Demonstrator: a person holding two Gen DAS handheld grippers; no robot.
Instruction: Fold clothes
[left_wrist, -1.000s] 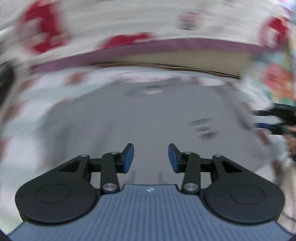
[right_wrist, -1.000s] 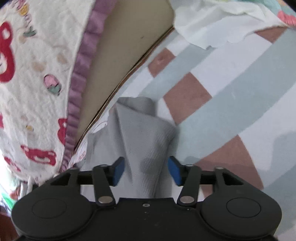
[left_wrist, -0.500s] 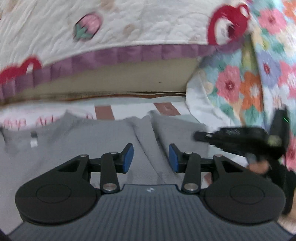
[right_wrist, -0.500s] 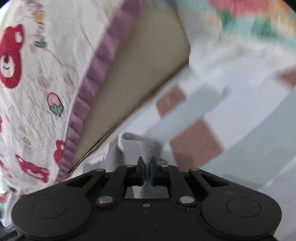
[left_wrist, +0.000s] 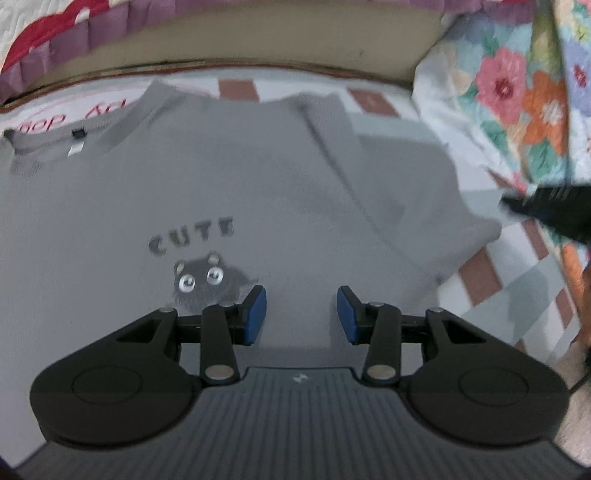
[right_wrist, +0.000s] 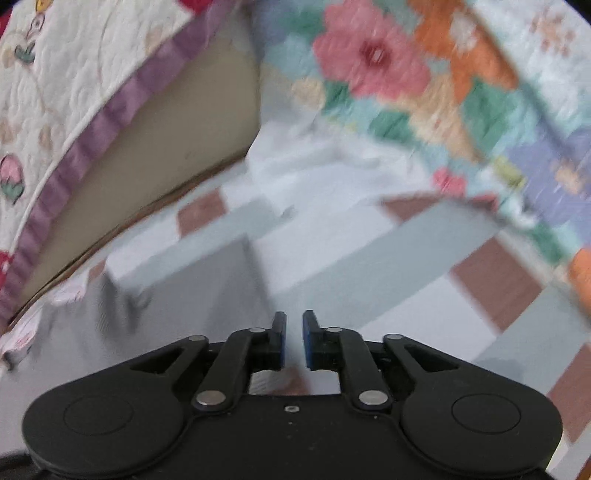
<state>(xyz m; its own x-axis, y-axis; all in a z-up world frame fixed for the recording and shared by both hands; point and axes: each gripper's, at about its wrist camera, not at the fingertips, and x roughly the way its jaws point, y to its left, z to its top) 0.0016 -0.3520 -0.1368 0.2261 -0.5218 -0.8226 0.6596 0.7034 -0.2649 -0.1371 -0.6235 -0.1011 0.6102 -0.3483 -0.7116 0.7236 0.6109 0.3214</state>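
On the checked bedsheet (left_wrist: 517, 291), near its headboard edge, the grey T-shirt (left_wrist: 258, 192) lies spread flat, print up. Above it, the left gripper (left_wrist: 301, 314) hovers with its fingers moderately apart, empty. The right gripper (right_wrist: 294, 341), just opening, shows a narrow, empty gap beside the shirt's sleeve (right_wrist: 192, 291).

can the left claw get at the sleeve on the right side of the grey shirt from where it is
Probably yes. The left claw hangs open over the grey shirt, and the sleeve lies flat and uncovered just to its right. The right claw sits at the frame edge beyond the sleeve, apparently not touching it.
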